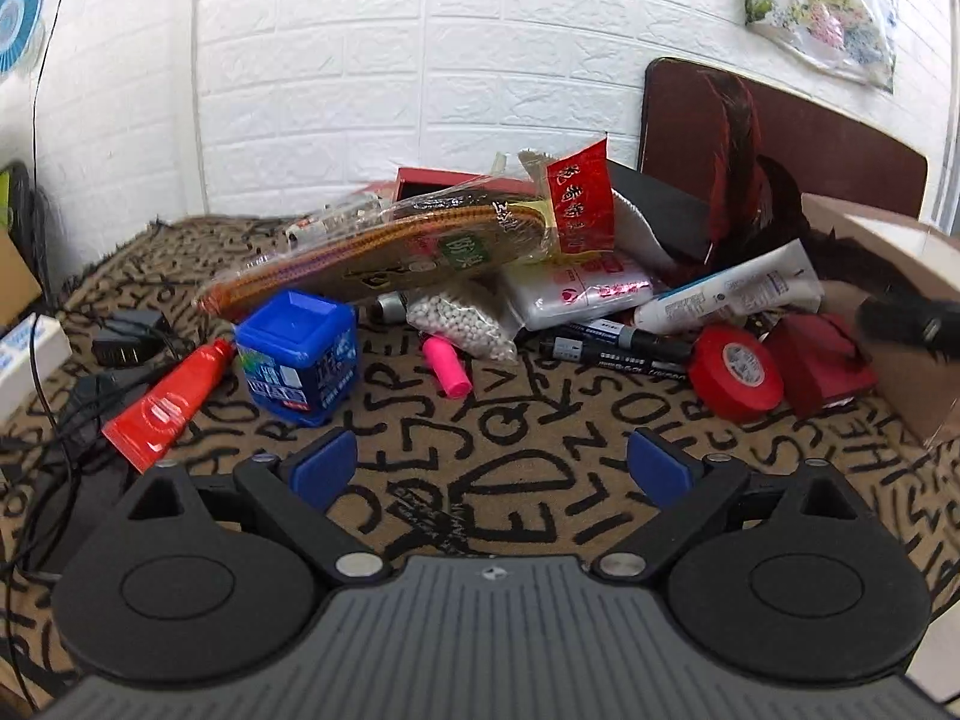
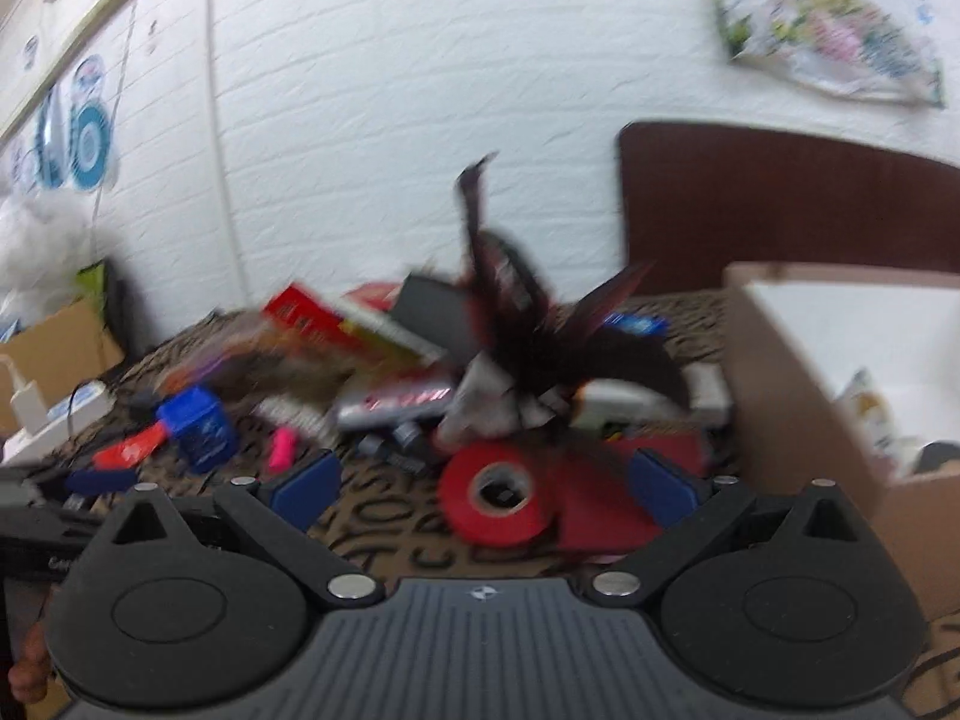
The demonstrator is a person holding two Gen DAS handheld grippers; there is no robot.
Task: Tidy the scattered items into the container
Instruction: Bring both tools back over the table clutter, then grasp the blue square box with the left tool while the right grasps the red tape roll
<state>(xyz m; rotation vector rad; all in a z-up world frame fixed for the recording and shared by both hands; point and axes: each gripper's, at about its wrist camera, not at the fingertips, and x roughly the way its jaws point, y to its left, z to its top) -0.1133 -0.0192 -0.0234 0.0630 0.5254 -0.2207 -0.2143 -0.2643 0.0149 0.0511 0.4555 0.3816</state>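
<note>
A pile of items lies on a letter-patterned cloth [image 1: 480, 420]. In the left wrist view I see a blue box [image 1: 297, 354], a red tube [image 1: 165, 405], a pink cap [image 1: 447, 369], a red tape roll [image 1: 735, 372], black markers [image 1: 618, 345], a white tube [image 1: 729, 294] and bagged insoles [image 1: 384, 252]. My left gripper [image 1: 489, 468] is open and empty, short of the pile. My right gripper [image 2: 483, 486] is open, with the red tape roll [image 2: 495, 492] between its pads. The cardboard box [image 2: 798, 408] stands at the right; it also shows in the left wrist view [image 1: 900, 324].
A dark feather duster [image 2: 540, 330] sticks up from the pile. Black cables and a charger [image 1: 126, 339] lie at the left. A white brick wall [image 1: 420, 60] and a dark board [image 1: 780, 132] stand behind. The right wrist view is blurred.
</note>
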